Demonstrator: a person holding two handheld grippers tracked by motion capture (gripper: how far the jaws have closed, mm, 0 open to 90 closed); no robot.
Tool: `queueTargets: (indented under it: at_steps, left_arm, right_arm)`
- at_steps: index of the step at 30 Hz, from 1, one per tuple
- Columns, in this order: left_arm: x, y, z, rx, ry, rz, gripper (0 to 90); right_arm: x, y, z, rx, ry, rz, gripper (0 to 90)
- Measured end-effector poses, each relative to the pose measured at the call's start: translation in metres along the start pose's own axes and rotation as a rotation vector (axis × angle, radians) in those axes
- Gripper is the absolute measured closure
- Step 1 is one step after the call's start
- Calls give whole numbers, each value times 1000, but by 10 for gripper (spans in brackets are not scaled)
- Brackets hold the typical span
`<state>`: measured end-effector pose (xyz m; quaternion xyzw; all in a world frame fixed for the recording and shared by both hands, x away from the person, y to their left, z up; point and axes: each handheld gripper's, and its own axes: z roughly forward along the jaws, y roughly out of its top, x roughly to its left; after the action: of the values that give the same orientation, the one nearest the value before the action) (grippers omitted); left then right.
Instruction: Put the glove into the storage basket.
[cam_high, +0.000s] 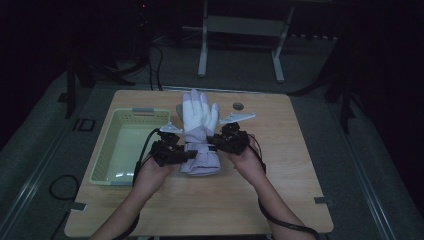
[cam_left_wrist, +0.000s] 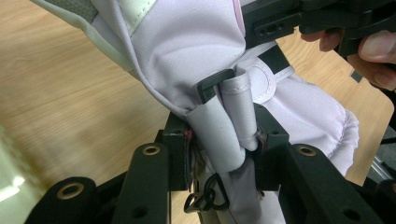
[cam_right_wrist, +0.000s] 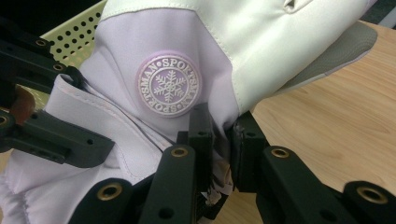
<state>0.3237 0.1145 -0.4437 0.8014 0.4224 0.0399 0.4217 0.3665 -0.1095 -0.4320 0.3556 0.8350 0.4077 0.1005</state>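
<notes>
A white and lilac ski glove (cam_high: 199, 117) is held over the middle of the wooden table (cam_high: 280, 200), fingers pointing away from me. My left gripper (cam_high: 189, 154) comes in from the left and is shut on the glove's wrist. In the left gripper view, the left gripper (cam_left_wrist: 224, 135) pinches a rolled lilac strap of the glove (cam_left_wrist: 187, 51) by a black buckle (cam_left_wrist: 212, 86). My right gripper (cam_high: 214, 141) is shut on the wrist's other side. In the right gripper view, the right gripper (cam_right_wrist: 223, 122) clamps lilac fabric of the glove (cam_right_wrist: 261, 42) just below a round snowflake badge (cam_right_wrist: 168, 89).
A pale green perforated basket (cam_high: 106, 155) stands on the table's left part, close to my left hand; its wall (cam_right_wrist: 74, 32) is behind the glove. A small round grey object (cam_high: 238, 105) lies near the far edge. Dark floor and a metal stand lie beyond the table.
</notes>
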Motion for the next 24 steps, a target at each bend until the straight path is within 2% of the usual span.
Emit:
queueTargets:
  at_steps: [14, 24]
  left_arm:
    - [31, -5, -39, -3, 19, -4, 656]
    - [51, -12, -66, -9, 56, -15, 655]
  right_arm:
    - [31, 32, 25, -3, 22, -41, 809]
    - [55, 53, 44, -15, 28, -69, 810]
